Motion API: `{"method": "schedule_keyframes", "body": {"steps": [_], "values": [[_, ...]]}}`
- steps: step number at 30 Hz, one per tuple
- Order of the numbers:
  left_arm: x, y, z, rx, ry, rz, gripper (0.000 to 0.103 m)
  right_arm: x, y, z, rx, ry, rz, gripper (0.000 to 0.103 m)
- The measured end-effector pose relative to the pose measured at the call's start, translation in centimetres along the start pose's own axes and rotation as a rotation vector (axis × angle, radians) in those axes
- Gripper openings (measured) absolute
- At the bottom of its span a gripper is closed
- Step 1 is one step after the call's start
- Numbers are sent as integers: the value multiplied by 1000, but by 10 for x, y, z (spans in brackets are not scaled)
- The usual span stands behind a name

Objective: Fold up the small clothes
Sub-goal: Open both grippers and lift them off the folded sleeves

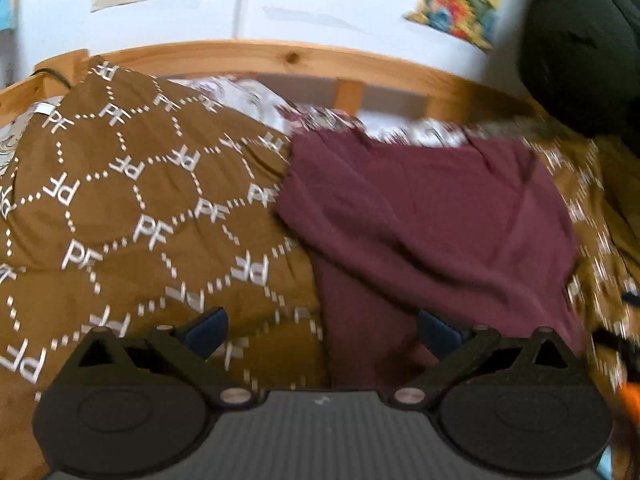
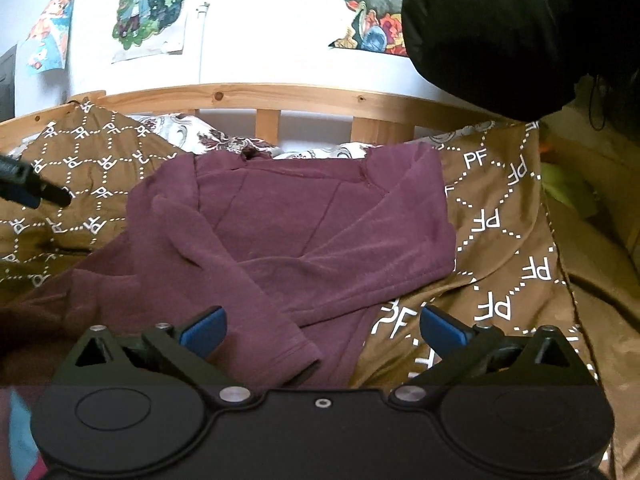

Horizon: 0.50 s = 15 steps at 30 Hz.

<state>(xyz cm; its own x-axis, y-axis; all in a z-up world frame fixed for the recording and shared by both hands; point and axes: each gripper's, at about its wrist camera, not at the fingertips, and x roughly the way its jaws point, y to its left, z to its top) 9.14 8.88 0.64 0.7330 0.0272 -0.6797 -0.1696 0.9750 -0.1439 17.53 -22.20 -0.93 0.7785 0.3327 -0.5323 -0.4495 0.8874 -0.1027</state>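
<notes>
White wall point(image 2: 280, 40) behind, hung with cartoon posters point(image 2: 150, 8); below it a pine bed rail point(image 2: 296, 98). Spread over the bed, a brown blanket point(image 2: 512, 216) printed with white PF letters and dotted hexagons, a floral pillow point(image 2: 224, 138) peeking out at the far edge. Top right, a bulky black garment point(image 2: 492, 28) hanging into view.

Centre stage: maroon sweatshirt point(image 2: 288, 220) lying on the blanket, partly folded, one sleeve point(image 2: 248, 292) crossed over the body and its cuff reaching toward the near edge. Same sweatshirt point(image 1: 420, 220) in the left wrist view, blurred, lying right of centre.

Right hand-held gripper point(image 2: 322, 330) hovering just above the cuff, blue fingertips point(image 2: 204, 330) spread wide, gripping nothing. Left hand-held gripper point(image 1: 322, 332) likewise wide apart and holding nothing, poised over the sweatshirt's near edge where it meets the blanket. Seen from the right wrist, left hand-held gripper point(image 2: 36, 194) poking in at the far left, well apart from the sweatshirt.
</notes>
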Motion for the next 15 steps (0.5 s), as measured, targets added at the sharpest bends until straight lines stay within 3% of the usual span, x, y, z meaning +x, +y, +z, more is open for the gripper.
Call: {"method": "schedule_keyframes", "body": {"steps": [8,15], "values": [[-13,-8,-44,171,104,-94,102,-25,18,-15,-28,55,26,102],[-12,-12,-46,164,97,-137,102,-35,31,-27,-45,89,24,102]]}}
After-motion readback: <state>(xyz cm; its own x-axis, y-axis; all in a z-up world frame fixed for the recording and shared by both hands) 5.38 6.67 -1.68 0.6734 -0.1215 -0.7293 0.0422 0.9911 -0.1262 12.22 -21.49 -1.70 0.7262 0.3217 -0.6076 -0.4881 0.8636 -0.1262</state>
